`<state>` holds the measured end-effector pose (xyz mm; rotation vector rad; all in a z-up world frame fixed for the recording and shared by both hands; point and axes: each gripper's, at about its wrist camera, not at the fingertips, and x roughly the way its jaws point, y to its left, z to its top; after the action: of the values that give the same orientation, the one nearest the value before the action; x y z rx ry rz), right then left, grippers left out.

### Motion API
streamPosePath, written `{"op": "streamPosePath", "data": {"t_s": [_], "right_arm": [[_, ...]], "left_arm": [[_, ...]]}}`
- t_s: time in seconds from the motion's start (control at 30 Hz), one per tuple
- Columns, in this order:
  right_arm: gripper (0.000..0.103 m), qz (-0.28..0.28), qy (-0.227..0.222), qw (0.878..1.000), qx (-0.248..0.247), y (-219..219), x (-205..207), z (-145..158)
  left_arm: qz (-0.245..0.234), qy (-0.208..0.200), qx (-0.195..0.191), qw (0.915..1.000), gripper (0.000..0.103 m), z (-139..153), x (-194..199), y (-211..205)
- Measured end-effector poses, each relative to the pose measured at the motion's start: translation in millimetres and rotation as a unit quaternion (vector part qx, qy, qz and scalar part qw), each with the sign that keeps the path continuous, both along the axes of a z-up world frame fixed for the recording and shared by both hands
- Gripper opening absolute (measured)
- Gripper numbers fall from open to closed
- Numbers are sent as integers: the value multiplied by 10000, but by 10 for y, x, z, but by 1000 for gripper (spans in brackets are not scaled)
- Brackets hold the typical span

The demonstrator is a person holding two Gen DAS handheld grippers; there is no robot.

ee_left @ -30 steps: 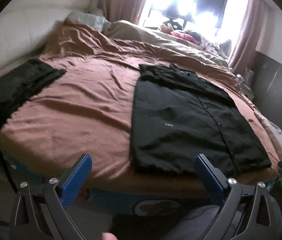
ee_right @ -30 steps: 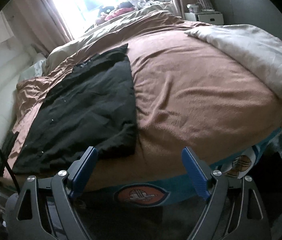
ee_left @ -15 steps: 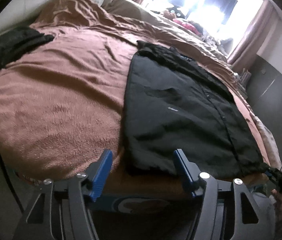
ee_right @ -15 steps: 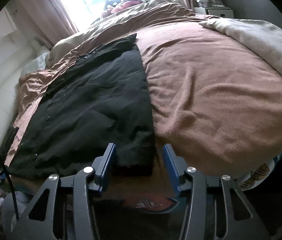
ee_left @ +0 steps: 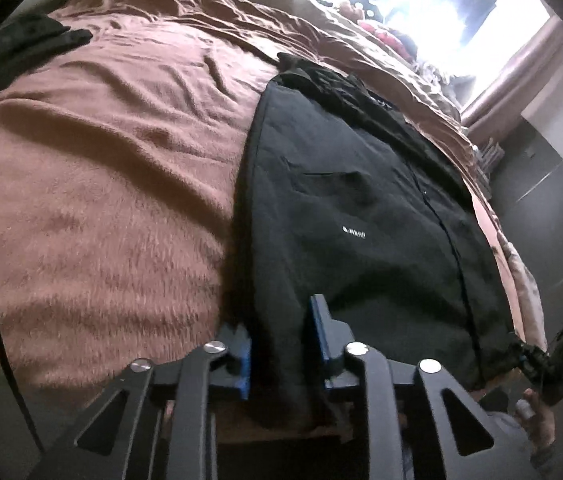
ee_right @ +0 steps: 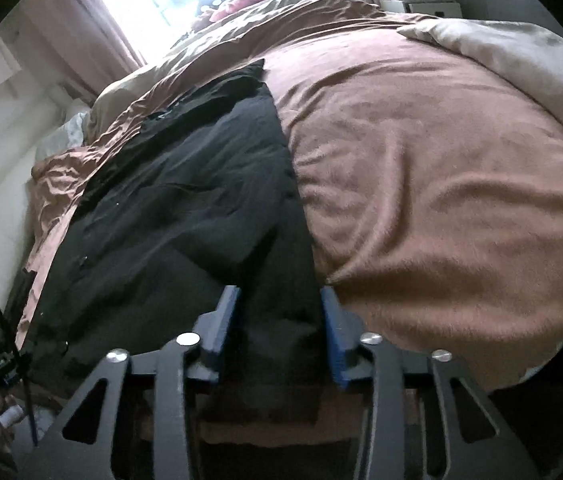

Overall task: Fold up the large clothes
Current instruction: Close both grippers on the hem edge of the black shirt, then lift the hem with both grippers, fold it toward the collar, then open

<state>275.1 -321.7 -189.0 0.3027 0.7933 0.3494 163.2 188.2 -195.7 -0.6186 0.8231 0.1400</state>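
A black button-up shirt (ee_left: pixel 361 216) lies flat on the brown bedspread (ee_left: pixel 93 168), sleeves folded in, hem at the near bed edge. My left gripper (ee_left: pixel 281 344) has its blue fingers closed around the hem's left corner. My right gripper (ee_right: pixel 281 336) has its fingers around the hem's right corner, with black cloth (ee_right: pixel 201 216) filling the gap between them. The right gripper also shows far right in the left wrist view (ee_left: pixel 537 360), at the shirt's other corner.
Another dark garment (ee_left: pixel 21 44) lies folded at the bed's far left. A beige blanket (ee_right: pixel 513 64) lies on the bed's right side. Bright window (ee_left: pixel 421 4) and pink curtains behind the bed. A white nightstand (ee_right: pixel 429 8) stands at the far right.
Both grippers moved forward and down to the shirt's hem and their fingers narrowed from wide open to closed around the two bottom corners.
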Motion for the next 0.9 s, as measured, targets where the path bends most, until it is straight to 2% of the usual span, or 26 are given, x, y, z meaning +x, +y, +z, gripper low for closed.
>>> {"op": "streamPosePath", "data": {"t_s": [0.13,0.2,0.3,0.63,0.9], "right_arm": [[15,-4,33,9994,359,-100,-132,26],[12,18,-37,9984,559,-155,-205,75],[11,29,-249,9966,789,-241,-345,199],[11,146,-981,9885,1137,-499,-969,766],[11,317,-1555,9787,1305,-668,-1525,1239]], "left_arm": [[186,-182,-102,9996,13,59,-152,7],[224,-290,52,9993,12,179,-206,-39],[216,-492,213,9983,11,389,-307,-95],[320,-1196,150,9922,11,1103,-783,-46],[342,-1859,261,9816,11,1796,-1200,-123]]}}
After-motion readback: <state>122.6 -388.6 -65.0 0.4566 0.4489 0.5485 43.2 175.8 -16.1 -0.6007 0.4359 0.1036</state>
